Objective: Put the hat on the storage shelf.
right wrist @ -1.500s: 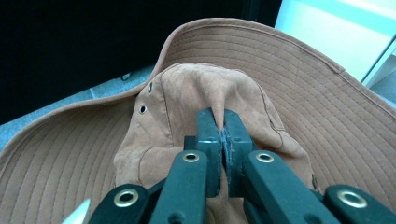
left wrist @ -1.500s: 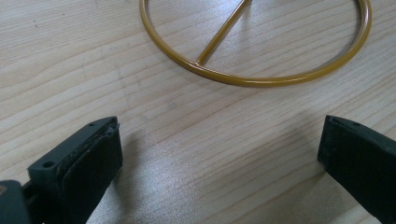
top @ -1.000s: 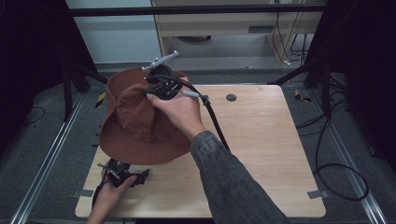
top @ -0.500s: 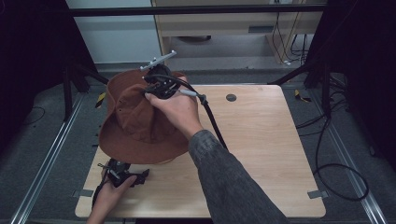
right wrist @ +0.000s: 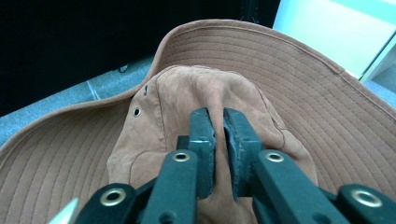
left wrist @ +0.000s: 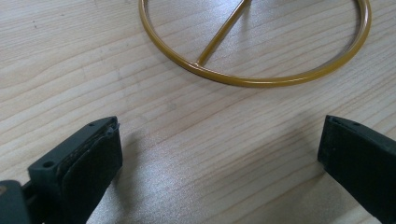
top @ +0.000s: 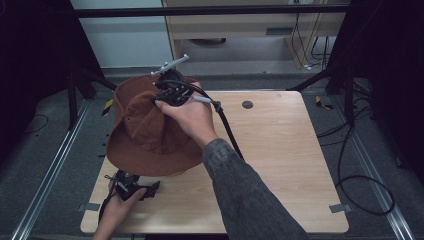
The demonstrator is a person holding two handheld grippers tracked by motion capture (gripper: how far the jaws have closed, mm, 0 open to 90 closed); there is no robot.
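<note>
A brown wide-brimmed hat (top: 145,135) is seen over the far left part of the wooden table (top: 285,165), its brim hanging past the table's left edge and its crown raised towards the far side. In the right gripper view, the right gripper (right wrist: 218,135) is set on the crown of the hat (right wrist: 196,98), and a narrow fold of the suede is pinched between the two black jaws, which stand almost together; they have just been opening slightly, yet the fabric is seen between the pads. In the high view, the right gripper (top: 170,91) is held by a hand at the top of the hat, with its cable trailing across the table.

The left gripper (top: 131,186) is rested at the near left corner of the table, just near of the brim. In the left gripper view its jaws are spread wide with nothing between them, and bare wood is seen below. A yellow metal ring (left wrist: 254,51) with a spoke is laid on the table beyond them.
</note>
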